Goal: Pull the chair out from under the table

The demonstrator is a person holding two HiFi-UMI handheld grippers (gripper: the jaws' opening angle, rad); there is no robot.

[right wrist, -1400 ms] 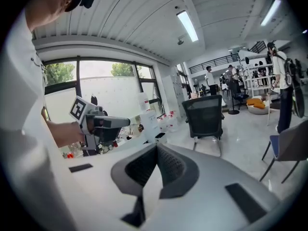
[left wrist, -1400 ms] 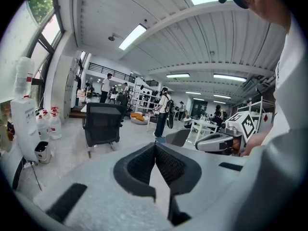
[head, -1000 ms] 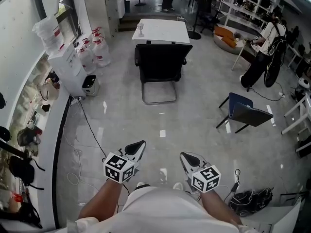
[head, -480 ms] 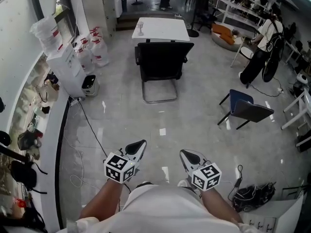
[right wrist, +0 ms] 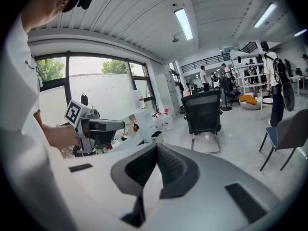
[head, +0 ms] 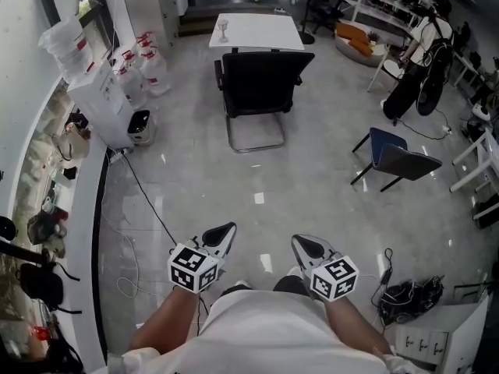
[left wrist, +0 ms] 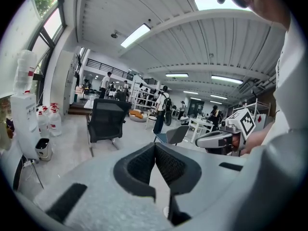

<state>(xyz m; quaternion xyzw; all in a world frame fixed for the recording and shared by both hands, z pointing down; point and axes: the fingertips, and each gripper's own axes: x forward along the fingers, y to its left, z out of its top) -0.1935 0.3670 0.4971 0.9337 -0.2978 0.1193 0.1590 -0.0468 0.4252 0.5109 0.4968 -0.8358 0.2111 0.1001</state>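
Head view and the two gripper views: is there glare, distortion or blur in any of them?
Head view: small bright lamp reflections lie on the glossy floor; the black chair is sharp; walls bow at the edges. Left gripper view: strong fisheye with black corners; the ceiling lamp is blown out. Right gripper view: the same fisheye; the window is overexposed.

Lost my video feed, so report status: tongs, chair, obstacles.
Both shut, empty: left tongs, right tongs. Black chair tucked at white table, far ahead, not yet reached. Floor cable runs left of the direct line.
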